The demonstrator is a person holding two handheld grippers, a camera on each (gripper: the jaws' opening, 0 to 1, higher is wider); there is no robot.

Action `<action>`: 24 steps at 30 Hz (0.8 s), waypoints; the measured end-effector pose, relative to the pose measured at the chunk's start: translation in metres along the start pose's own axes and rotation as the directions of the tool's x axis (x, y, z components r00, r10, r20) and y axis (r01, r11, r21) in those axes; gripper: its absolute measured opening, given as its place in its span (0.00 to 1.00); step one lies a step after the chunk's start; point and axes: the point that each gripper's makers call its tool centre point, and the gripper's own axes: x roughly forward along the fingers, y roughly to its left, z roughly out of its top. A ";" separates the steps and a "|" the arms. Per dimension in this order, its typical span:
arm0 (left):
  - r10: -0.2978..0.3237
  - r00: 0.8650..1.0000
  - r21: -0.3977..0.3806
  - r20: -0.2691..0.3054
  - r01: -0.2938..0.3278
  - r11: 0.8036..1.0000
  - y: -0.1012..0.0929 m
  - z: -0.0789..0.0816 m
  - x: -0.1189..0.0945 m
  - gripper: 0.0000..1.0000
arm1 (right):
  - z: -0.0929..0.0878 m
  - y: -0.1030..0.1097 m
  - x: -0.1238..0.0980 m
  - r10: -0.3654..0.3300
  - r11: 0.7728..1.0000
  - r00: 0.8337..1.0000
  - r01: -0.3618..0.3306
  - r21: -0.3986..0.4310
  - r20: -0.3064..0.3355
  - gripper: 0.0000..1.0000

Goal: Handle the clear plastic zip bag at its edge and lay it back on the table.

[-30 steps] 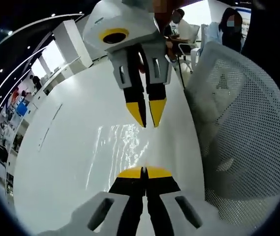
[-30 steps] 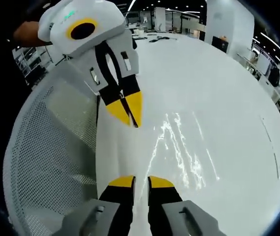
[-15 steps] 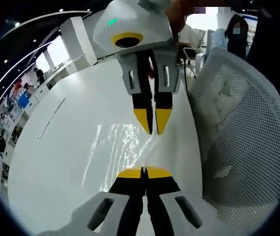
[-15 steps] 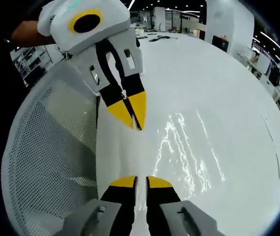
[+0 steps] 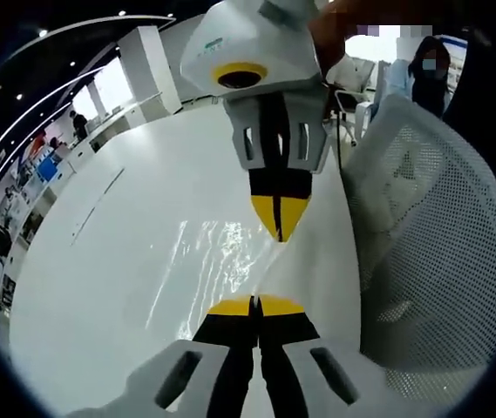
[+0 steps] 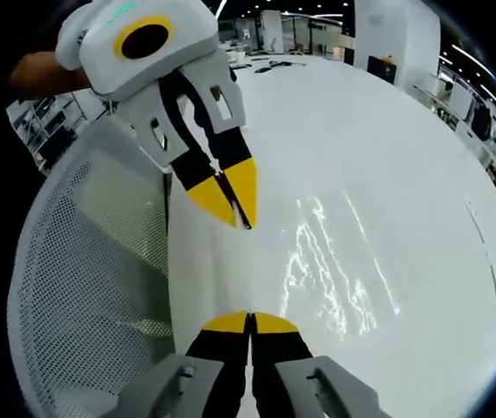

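Clear plastic, wrinkled and catching the ceiling lights, marks the zip bag (image 5: pixel 217 261) where it lies flat on the white table (image 5: pixel 108 261). In the left gripper view it spreads from the centre toward 10 o'clock, its near edge running to the yellow tips of the left gripper (image 5: pixel 256 306) at 6 o'clock. Those tips are pressed together with no gap between them; whether the thin bag edge is caught between them cannot be told. From 12 o'clock the right gripper (image 5: pixel 280 228) points down into this view, its yellow tips meeting in a point just above the bag's far edge, closed as well.

In the right gripper view the bag (image 6: pixel 330 270) glints at centre and toward 4 o'clock on the table (image 6: pixel 387 139). The right gripper (image 6: pixel 249 324) rises at 6 o'clock with its jaws together, right at the bag's edge; a grip on the film cannot be confirmed. The left gripper (image 6: pixel 228 209) reaches in from 11 o'clock, tips joined, near the table's edge.

A white mesh chair back (image 5: pixel 431 244) stands beside the table, at 3 o'clock in the left gripper view and at 8 o'clock (image 6: pixel 91 287) in the right gripper view.
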 end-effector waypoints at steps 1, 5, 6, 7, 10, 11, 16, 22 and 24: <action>0.000 1.000 -0.004 0.002 0.000 1.000 0.000 0.000 -0.001 0.00 | 0.001 0.000 -0.001 -0.002 1.000 1.000 0.002 -0.004 -0.003 0.00; -0.001 1.000 -0.022 0.009 0.001 1.000 0.002 0.000 -0.002 0.00 | 0.004 -0.004 -0.001 -0.011 1.000 1.000 0.011 -0.010 -0.009 0.00; 0.003 1.000 -0.025 0.013 -0.003 1.000 0.003 0.001 -0.003 0.00 | 0.005 -0.004 -0.002 -0.014 1.000 1.000 0.014 -0.012 -0.009 0.00; 0.000 1.000 -0.039 0.018 0.000 0.999 0.004 0.002 -0.004 0.00 | 0.006 -0.005 -0.002 -0.018 1.000 1.000 0.018 -0.016 -0.012 0.00; 0.007 1.000 -0.054 0.024 -0.006 0.999 0.006 0.001 -0.005 0.02 | 0.005 -0.006 -0.002 -0.023 0.999 1.000 0.022 -0.026 -0.017 0.00; 0.010 1.000 -0.057 0.024 -0.008 0.998 0.007 0.002 -0.006 0.04 | 0.004 -0.006 -0.003 -0.025 0.999 0.999 0.024 -0.030 -0.022 0.00; 0.023 0.999 -0.067 0.028 -0.021 0.998 0.011 0.004 -0.011 0.15 | 0.004 -0.010 -0.003 -0.029 0.999 0.999 0.029 -0.031 -0.028 0.00; 0.014 0.999 -0.022 0.045 -0.013 1.000 0.009 0.012 -0.014 0.14 | 0.006 -0.011 -0.003 -0.039 0.999 0.999 0.038 -0.027 -0.034 0.00; 0.003 0.999 -0.012 0.053 -0.002 1.000 0.007 0.015 -0.014 0.13 | 0.007 -0.012 -0.003 -0.041 0.999 0.999 0.040 -0.027 -0.036 0.00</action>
